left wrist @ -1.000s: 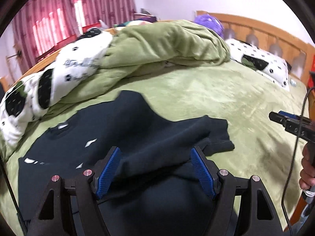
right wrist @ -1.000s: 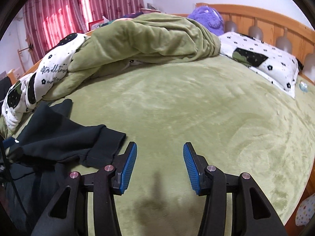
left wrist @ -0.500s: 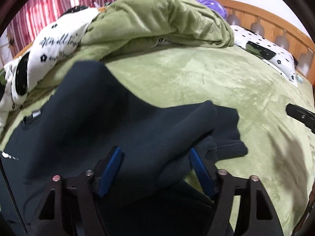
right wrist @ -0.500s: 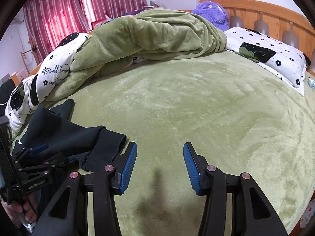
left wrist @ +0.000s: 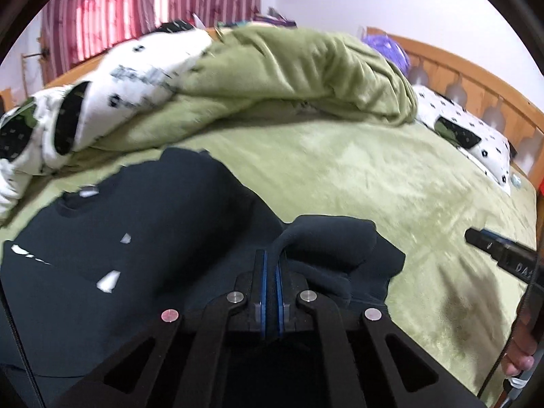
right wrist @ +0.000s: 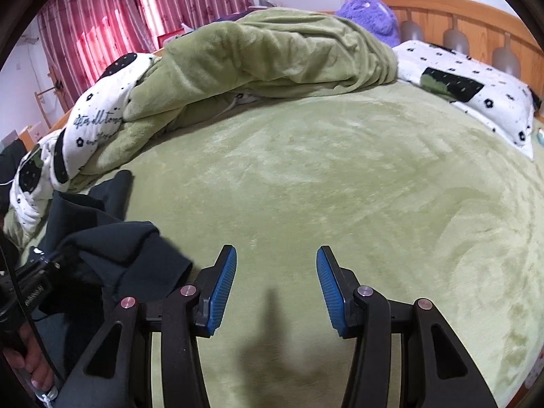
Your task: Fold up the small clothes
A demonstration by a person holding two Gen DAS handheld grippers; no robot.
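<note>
A dark navy sweatshirt (left wrist: 142, 238) lies spread on the green bed cover (left wrist: 340, 176), with small white marks on it. Its sleeve is bunched at the right. My left gripper (left wrist: 271, 258) is shut on a fold of that sleeve (left wrist: 326, 241) and lifts it slightly. In the right wrist view the sweatshirt (right wrist: 115, 248) lies at the left. My right gripper (right wrist: 276, 272) is open and empty, low over bare cover to the right of the sleeve. Its tip shows in the left wrist view (left wrist: 493, 248).
A rumpled green blanket (right wrist: 272, 54) and a white patterned duvet (right wrist: 91, 125) are piled at the back. A white patterned pillow (right wrist: 476, 85), a purple plush toy (right wrist: 370, 17) and the wooden headboard (right wrist: 459, 10) are at the far right. Red curtains (right wrist: 119, 17) hang behind.
My left gripper has moved onto the sleeve and closed on it, bunching the cloth. My right gripper stays open and has shifted only slightly.
</note>
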